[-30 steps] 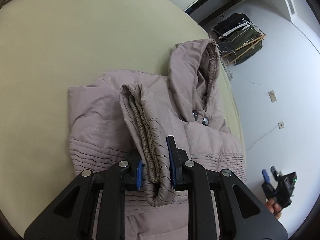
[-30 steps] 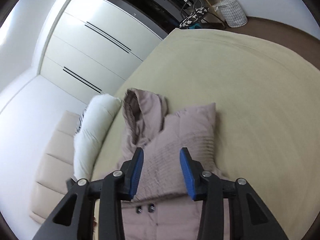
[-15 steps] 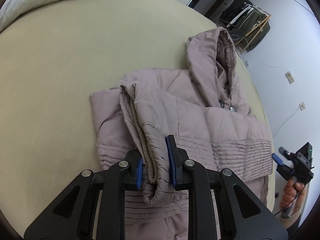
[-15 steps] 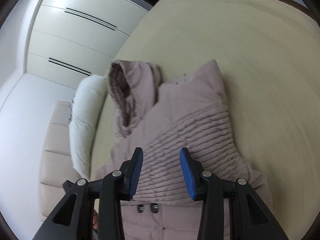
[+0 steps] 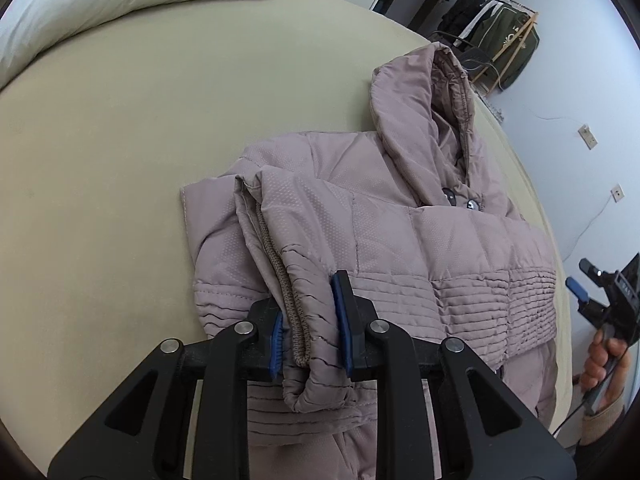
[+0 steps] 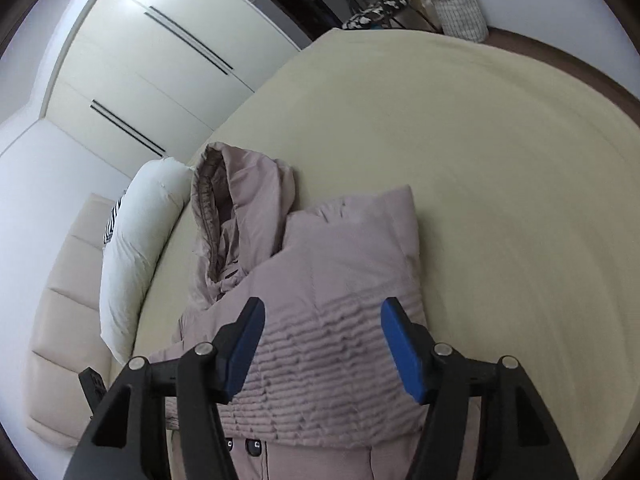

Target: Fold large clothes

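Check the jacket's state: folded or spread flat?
Partly folded: the jacket has a sleeve doubled over its front, pinched in the left gripper; hood unfolded.

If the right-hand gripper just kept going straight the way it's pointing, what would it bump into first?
Most likely the ribbed waist band of the mauve quilted hooded jacket, which lies between the open right gripper fingers on the beige bed. How far below is unclear.

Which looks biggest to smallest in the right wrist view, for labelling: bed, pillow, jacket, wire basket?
1. bed
2. jacket, though nearness to the camera inflates it
3. pillow
4. wire basket, farthest away
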`<state>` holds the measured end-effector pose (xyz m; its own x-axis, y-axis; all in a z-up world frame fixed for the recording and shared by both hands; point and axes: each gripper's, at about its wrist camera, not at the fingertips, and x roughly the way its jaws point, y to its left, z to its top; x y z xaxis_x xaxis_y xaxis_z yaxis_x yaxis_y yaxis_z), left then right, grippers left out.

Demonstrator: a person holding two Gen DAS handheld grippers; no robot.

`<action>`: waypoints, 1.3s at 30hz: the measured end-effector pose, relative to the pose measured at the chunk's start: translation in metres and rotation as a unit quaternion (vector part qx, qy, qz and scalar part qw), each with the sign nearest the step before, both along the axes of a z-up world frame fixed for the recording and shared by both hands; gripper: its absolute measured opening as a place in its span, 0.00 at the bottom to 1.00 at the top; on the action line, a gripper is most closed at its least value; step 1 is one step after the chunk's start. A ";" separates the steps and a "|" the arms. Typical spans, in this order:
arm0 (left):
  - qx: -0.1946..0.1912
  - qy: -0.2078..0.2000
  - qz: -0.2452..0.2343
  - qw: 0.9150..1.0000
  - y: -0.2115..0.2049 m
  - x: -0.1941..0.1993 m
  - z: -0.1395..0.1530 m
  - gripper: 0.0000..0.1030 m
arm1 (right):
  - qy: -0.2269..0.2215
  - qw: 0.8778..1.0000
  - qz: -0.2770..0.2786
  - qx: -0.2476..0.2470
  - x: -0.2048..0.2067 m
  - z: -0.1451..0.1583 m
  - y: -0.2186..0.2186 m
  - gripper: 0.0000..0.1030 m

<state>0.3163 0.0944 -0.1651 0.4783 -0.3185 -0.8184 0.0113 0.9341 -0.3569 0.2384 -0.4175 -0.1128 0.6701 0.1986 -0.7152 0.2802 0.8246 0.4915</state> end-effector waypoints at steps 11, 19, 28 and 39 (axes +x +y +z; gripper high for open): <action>-0.023 -0.008 0.002 1.000 0.016 0.000 -0.010 0.27 | 0.078 0.991 0.042 -0.100 0.040 -0.052 0.017 0.37; 0.011 -0.077 0.019 0.997 0.016 -0.030 0.032 0.27 | 0.051 0.991 0.059 -0.109 -0.003 -0.021 0.037 0.55; 0.026 -0.078 0.027 0.996 0.006 -0.010 0.041 0.28 | 0.051 0.985 0.065 -0.152 0.003 -0.017 0.044 0.57; 0.084 -0.121 -0.056 0.987 -0.128 0.148 0.096 0.71 | 0.022 0.984 0.081 -0.157 0.107 0.017 0.044 0.69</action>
<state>0.4645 -0.0332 -0.0689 0.6360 -0.2498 -0.7301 0.1847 0.9679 -0.1702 0.3458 -0.3733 -0.0959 0.6148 0.0656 -0.7859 0.1474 0.9694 0.1962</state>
